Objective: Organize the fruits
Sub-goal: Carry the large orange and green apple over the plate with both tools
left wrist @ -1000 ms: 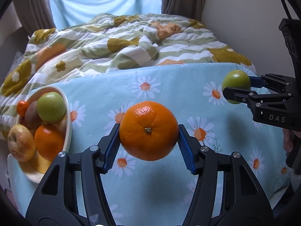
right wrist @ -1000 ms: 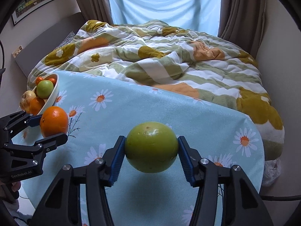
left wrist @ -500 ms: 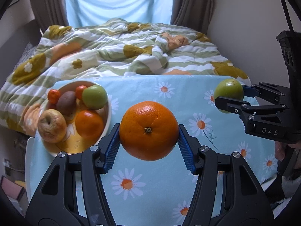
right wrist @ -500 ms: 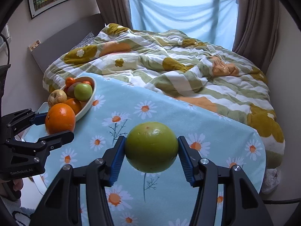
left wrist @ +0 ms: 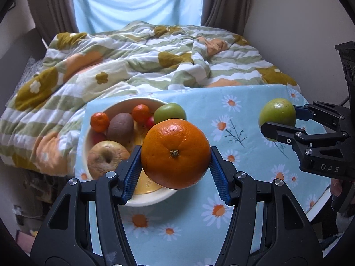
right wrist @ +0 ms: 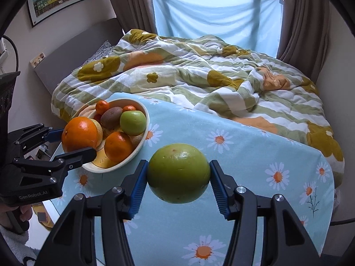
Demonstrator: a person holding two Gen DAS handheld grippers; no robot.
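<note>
The left gripper (left wrist: pixel 175 166) has its jaws clamped on a large orange (left wrist: pixel 175 153), held above the near rim of the white bowl (left wrist: pixel 146 201). The right gripper (right wrist: pixel 178 181) grips a green fruit (right wrist: pixel 178 173) over the bench (right wrist: pixel 244 155). Only the right view shows an orange (right wrist: pixel 118 146) lying in the bowl. The bed (right wrist: pixel 199 73) lies beyond.

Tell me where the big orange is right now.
The big orange is clamped in the left gripper, held over the near rim of the fruit bowl at the table's left end.

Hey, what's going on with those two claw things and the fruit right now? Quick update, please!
Left gripper shut on orange, over the bowl rim. Right gripper shut on green fruit, above the tablecloth. Bowl crowded; nothing blocking.
</note>
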